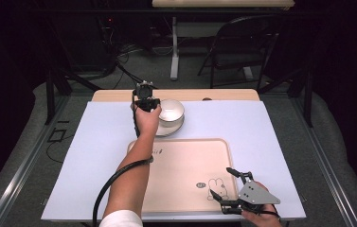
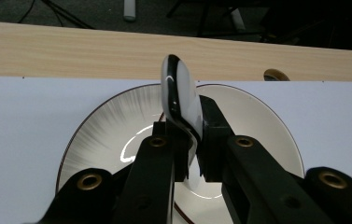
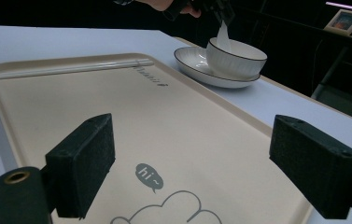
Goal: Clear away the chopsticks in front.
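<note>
Clamping a white ceramic spoon with a black stripe (image 2: 179,100), the left hand-held gripper (image 1: 146,101) stood over the white ribbed bowl (image 1: 172,113) on its dark-rimmed saucer (image 2: 99,126) at the counter's far edge; spoon's long axis rose upright between the pads. Right hand-held gripper (image 1: 227,185) rested released, well apart, over the beige tray (image 3: 201,140). Tray print read "hi~".

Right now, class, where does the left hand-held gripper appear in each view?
High view: upper middle, at the left edge of the bowl, the left hand-held gripper.
Left gripper view: its own black jaws rise from the bottom, shut on the white spoon.
Right gripper view: at the top edge, dark, above the bowl.
Shared landmark: the dark-rimmed bowl, with the spoon that links both gripper views.
</note>
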Available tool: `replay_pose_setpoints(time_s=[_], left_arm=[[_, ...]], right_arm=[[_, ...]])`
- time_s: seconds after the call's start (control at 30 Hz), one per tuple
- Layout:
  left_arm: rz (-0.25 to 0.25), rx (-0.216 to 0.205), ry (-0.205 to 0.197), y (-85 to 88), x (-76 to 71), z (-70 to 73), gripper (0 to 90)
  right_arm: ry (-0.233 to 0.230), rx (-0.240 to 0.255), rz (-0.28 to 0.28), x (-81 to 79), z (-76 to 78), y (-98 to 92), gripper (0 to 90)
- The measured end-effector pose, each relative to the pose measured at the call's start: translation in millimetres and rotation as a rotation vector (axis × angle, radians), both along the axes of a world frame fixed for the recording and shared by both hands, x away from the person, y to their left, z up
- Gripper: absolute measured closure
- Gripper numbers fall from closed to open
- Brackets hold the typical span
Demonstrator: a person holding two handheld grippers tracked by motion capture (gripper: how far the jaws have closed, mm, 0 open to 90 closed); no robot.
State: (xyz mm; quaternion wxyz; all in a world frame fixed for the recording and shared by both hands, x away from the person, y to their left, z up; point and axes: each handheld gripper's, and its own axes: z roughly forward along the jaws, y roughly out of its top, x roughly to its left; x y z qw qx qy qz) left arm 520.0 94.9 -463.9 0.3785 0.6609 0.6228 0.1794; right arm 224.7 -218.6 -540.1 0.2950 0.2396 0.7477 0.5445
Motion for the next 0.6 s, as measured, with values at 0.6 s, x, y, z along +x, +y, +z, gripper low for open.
replay_pose_setpoints(time_s=[0.6], left_arm=[[-0.029, -0.016, -0.06, 10.9, -13.3, 42.7, 85.1]], right_arm=[[-0.003, -0.002, -0.002, 0.0, 0.1, -0.6, 13.5]])
